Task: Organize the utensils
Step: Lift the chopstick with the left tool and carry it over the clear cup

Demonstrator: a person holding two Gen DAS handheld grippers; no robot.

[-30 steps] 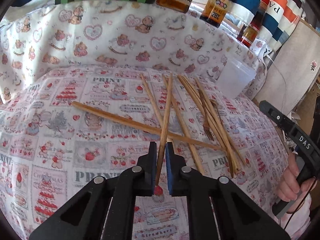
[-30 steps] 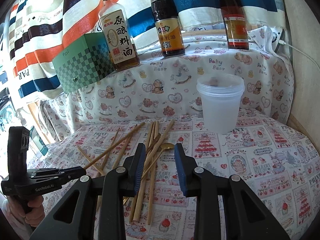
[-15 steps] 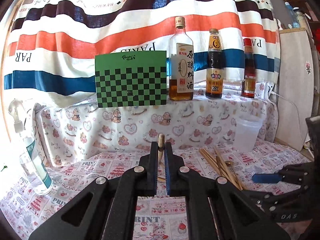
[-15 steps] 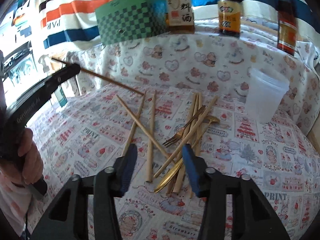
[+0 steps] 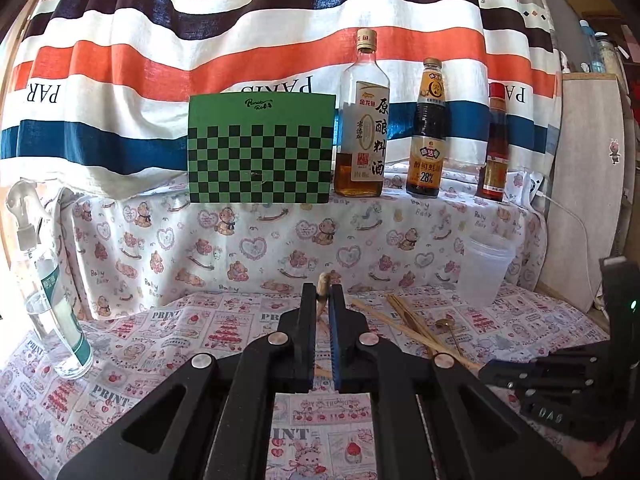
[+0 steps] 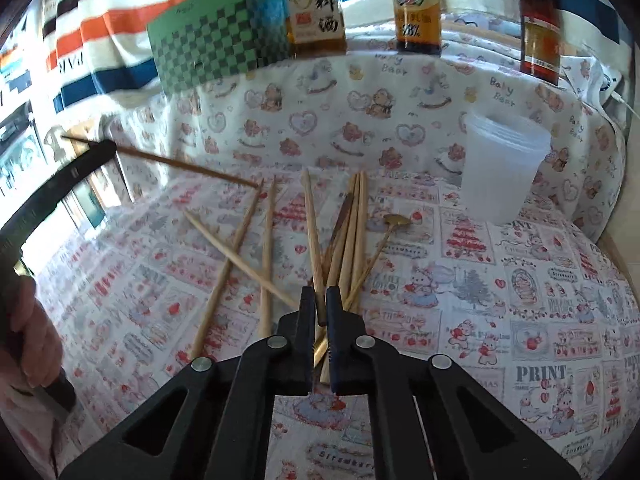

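My left gripper (image 5: 323,294) is clamped on one chopstick (image 5: 321,286), lifted off the printed cloth (image 5: 192,332) and pointing toward the green checkered box (image 5: 261,149). My right gripper (image 6: 319,300) has just been closing and now pinches a dark-gold utensil handle (image 6: 321,314) in the pile of chopsticks (image 6: 352,236) lying on the cloth; whether it's the fork or spoon handle I can't tell. Clear plastic cup (image 6: 505,168) stands upright, near the pile to its right. Three bottles (image 5: 427,130) on the shelf behind.
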